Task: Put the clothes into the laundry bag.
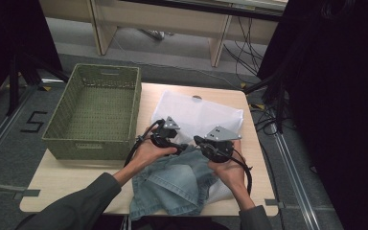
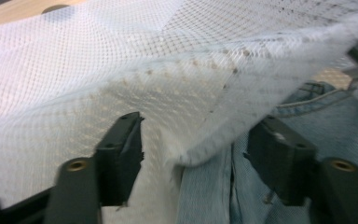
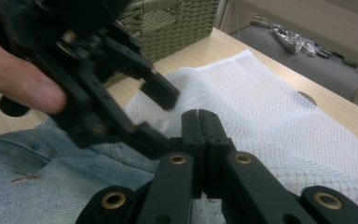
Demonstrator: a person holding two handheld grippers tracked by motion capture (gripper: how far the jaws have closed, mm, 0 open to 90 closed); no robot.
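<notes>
A white mesh bag (image 1: 196, 112) lies on the wooden table (image 1: 76, 177), with a light blue denim garment (image 1: 172, 184) at its near, open end. My left gripper (image 1: 183, 145) is open. Its jaws straddle the bag's lifted edge (image 2: 205, 154) without pressing it, and the denim (image 2: 335, 116) lies under the right jaw. My right gripper (image 1: 197, 140) faces it from the right. Its jaws (image 3: 198, 116) are shut together on the mesh (image 3: 270, 107), holding the upper layer up. The left gripper (image 3: 156, 114) shows close by, above the denim (image 3: 51, 186).
A green woven basket (image 1: 93, 110) stands on the table's left half, and its corner (image 3: 177, 18) sits just behind the left gripper. Beyond the far edge are a grey floor, wooden furniture legs and cables. Dark equipment stands to the right.
</notes>
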